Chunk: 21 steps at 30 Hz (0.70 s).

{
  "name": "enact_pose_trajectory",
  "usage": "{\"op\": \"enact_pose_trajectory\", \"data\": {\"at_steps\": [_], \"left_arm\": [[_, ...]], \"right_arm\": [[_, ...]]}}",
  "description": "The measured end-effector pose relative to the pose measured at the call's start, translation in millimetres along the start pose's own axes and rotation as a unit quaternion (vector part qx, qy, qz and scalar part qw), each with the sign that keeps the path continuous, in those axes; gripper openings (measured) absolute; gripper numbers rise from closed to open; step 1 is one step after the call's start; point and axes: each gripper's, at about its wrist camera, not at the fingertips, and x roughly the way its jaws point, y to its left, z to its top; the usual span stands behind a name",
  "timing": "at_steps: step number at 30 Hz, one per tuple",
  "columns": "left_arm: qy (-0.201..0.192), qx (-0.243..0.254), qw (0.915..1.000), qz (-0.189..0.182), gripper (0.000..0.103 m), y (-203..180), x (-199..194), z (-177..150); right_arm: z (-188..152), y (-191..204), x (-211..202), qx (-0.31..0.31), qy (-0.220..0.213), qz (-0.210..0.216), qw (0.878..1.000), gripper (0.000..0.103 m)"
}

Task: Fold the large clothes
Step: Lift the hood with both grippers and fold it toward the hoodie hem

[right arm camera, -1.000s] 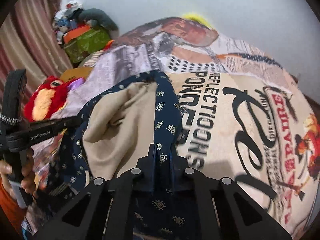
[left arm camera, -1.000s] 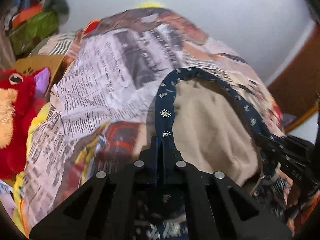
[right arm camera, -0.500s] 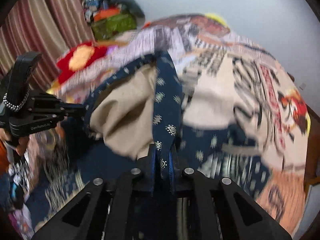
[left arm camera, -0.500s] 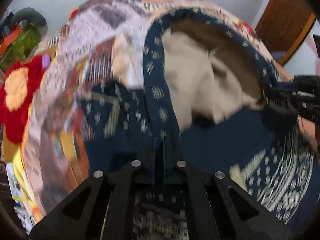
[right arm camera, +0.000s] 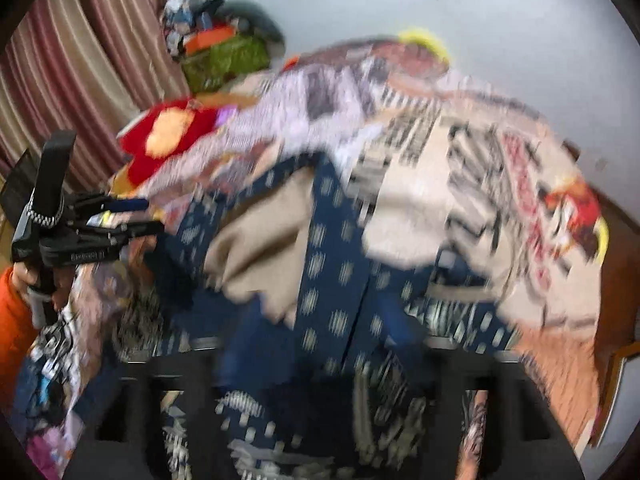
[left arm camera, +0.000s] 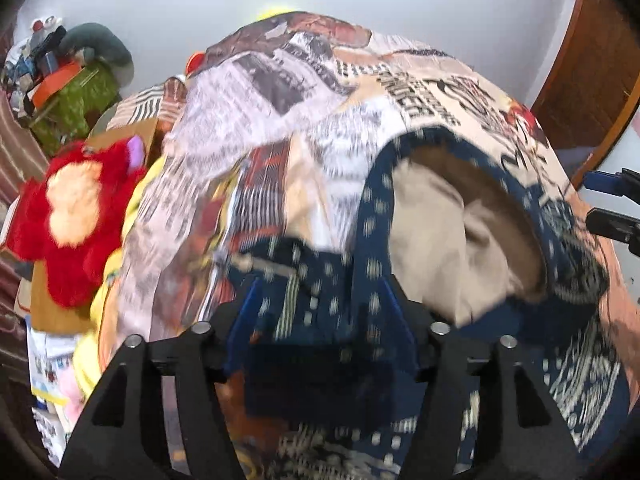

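A navy patterned garment (left arm camera: 368,240) with a beige lining (left arm camera: 436,236) lies on the newspaper-print bedspread (left arm camera: 280,120). My left gripper (left arm camera: 320,312) is open, its blue-padded fingers (left arm camera: 244,320) spread wide with the navy cloth lying between them. In the right wrist view the garment (right arm camera: 328,248) shows blurred, with beige lining (right arm camera: 260,240). My right gripper (right arm camera: 320,360) is blurred; its fingers stand apart over the cloth. The left gripper (right arm camera: 128,216) shows open at the left of that view, and the right gripper's open fingers (left arm camera: 612,200) show at the right edge of the left wrist view.
A red plush toy (left arm camera: 76,216) lies left of the bed. A green box (left arm camera: 72,104) with piled items stands at the back left. A wooden door (left arm camera: 592,60) is at the right. Striped curtains (right arm camera: 80,60) hang at the left.
Both grippers were shut on the navy hem; now both have opened and let it go. The garment has dropped onto the bedspread.
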Motion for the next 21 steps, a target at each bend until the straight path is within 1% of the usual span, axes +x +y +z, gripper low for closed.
{"op": "enact_pose_trajectory", "data": {"at_steps": [2,4,7,9,10,12,13,14,15,16,17,18,19,21], "left_arm": [[0.000,-0.005,1.0000,-0.004,0.066,-0.4,14.7,15.2],[0.011,-0.013,0.9997,-0.019,0.066,-3.2,34.3,29.3],[0.032,-0.036,0.9979,-0.044,0.066,-7.1,67.9,49.2],[0.053,-0.041,0.9958,-0.063,0.066,-11.9,88.6,56.4],[0.061,-0.040,0.9952,-0.066,0.066,-14.4,98.3,59.3],[0.073,-0.035,0.9943,-0.069,0.063,-17.9,113.3,63.7],[0.076,-0.038,0.9940,-0.069,0.056,-18.7,118.6,64.9],[0.077,-0.042,0.9936,-0.072,0.044,-18.9,122.5,66.2],[0.077,-0.046,0.9928,-0.079,0.037,-18.9,124.7,67.5],[0.075,-0.052,0.9919,-0.088,0.020,-18.8,124.4,67.8],[0.071,-0.056,0.9917,-0.092,0.013,-18.1,122.0,67.1],[0.061,-0.058,0.9920,-0.095,0.011,-18.5,116.3,66.1],[0.049,-0.051,0.9933,-0.092,0.010,-20.5,108.2,64.7],[0.024,-0.026,0.9966,-0.074,0.009,-26.3,89.1,61.4]], "right_arm": [[17.0,0.1,13.9,-0.002,0.000,0.001,1.000,0.074],[31.3,0.2,31.7,0.003,0.005,0.002,1.000,0.074],[48.9,-4.3,69.7,0.015,0.023,0.007,1.000,0.074],[54.1,-9.4,91.0,0.027,0.033,0.010,0.999,0.074],[56.6,-12.7,101.5,0.037,0.040,0.013,0.998,0.073],[59.6,-19.2,119.6,0.056,0.056,0.025,0.997,0.063],[60.4,-23.0,128.6,0.069,0.065,0.033,0.995,0.053],[60.7,-25.7,134.0,0.079,0.070,0.041,0.994,0.043],[59.9,-26.6,137.5,0.084,0.073,0.047,0.993,0.038],[59.7,-27.2,139.7,0.088,0.073,0.053,0.992,0.030],[59.3,-26.7,139.5,0.087,0.070,0.054,0.992,0.023],[58.5,-25.6,138.0,0.083,0.066,0.053,0.993,0.015],[57.4,-23.9,134.3,0.078,0.059,0.051,0.994,0.013],[54.5,-20.3,124.0,0.070,0.047,0.056,0.995,0.008]]}}
